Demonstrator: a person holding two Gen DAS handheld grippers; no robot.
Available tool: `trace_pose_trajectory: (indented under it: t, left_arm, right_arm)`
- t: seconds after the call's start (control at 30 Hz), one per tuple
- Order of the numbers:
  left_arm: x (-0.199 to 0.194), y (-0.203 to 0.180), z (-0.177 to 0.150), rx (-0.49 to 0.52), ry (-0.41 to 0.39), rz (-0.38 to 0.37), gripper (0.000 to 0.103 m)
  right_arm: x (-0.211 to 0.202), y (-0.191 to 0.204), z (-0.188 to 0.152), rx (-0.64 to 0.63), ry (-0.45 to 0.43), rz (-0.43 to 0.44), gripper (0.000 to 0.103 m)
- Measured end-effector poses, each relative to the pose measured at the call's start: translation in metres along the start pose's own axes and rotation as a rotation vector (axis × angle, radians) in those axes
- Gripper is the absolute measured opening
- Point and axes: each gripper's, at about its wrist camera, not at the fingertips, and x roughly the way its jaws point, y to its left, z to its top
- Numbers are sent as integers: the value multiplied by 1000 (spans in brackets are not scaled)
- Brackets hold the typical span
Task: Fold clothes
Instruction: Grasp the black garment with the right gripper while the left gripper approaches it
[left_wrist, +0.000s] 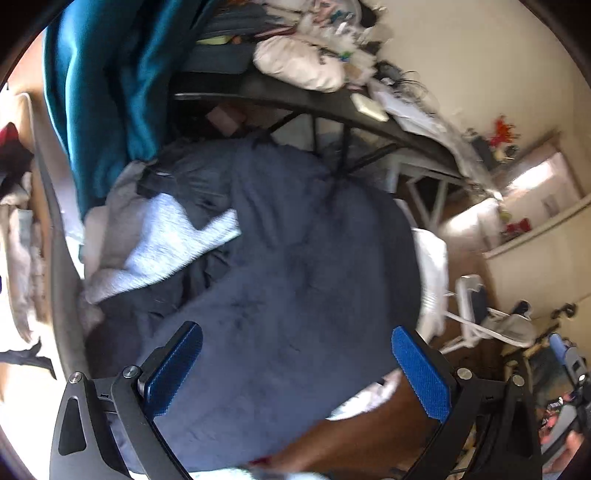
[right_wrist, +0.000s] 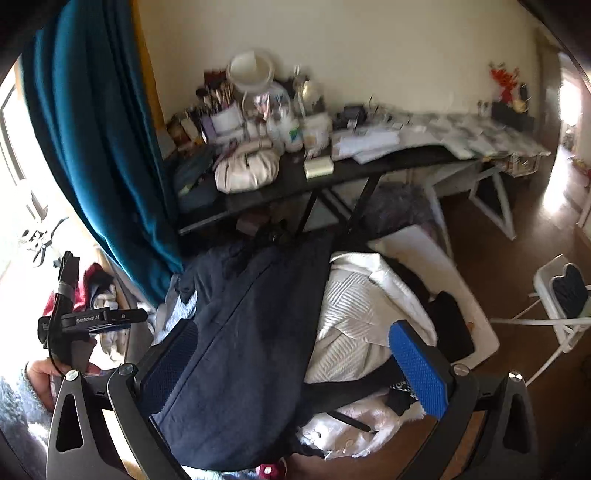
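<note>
While the navy garment (right_wrist: 255, 332) lies draped over the heap of laundry, nothing about it looks folded yet: one broad, rumpled sheet of dark blue cloth, with what seems a seam line running down it in the right wrist view. Judgement: this is the pick-up or spreading stage, before any crease is made.

Long axis: runs away from the cameras, from the near edge between the fingers up toward the black counter (right_wrist: 280, 192). The far end bunches into dark folds near the counter's legs; whether that is collar, waistband or hem I cannot tell.

Left gripper (left_wrist: 297, 369): fingers spread wide, navy cloth filling the gap between them, not pinched. Frame is motion-blurred. Right gripper (right_wrist: 293, 369): fingers likewise spread, the left pad over the navy cloth, the right pad over a white quilted cover (right_wrist: 354, 310) beside it. Neither holds anything.

Next move, as I read it: find two matching corners or an edge, close on each, and lift the piece clear so it can be laid flat. The cloth is limp and will sag.

Around it: pale grey knit piece (left_wrist: 173, 240) partly tucked under the navy one on the left; teal curtain (right_wrist: 99, 147) hanging behind; the counter crowded with bottles, brushes and papers; a white folding chair (right_wrist: 561, 306) well apart on the brown floor.
</note>
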Motion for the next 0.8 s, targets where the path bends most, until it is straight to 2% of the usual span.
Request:
trace_pose_trajectory:
  t: [0.07,0.13,0.17,0.23,0.3,0.37,0.47,0.53,0.6,0.7,0.8]
  left_arm:
    - [4,-1,7,-3,-6,36,103]
    - [0,-8,11,29,-56,57,103]
    - [-2,-13,13,51,-87,83,103]
    - [-5,-23,17,77,-143,146,103]
    - [2,-30,23,41,-163,227,103]
    - [11,-33,26,-31,-157,289,103]
    - [18,-38,24,-204,-180,338,103]
    - [24,-37,19,-319,-184,345,103]
    - [29,-38,13,-377,-172,383,103]
    - [33,-42,-1,-418,-175,459,103]
    - [32,-48,-13,-424,-173,513,103]
  right_arm:
    - [22,-17,19,0,1,12,103]
    - [41,-34,42,1,-20,20,103]
    - [49,-45,48,9,-31,60,103]
    - [80,-62,78,-5,7,138,103]
    - [117,-76,102,-27,70,189,103]
    - [175,-96,129,-4,154,243,103]
    - [266,-115,157,65,287,307,103]
    - [318,-119,163,56,375,313,103]
    - [361,-115,164,25,456,316,103]
    - [421,-108,157,4,587,332,103]
    - [465,-99,150,-20,671,311,103]
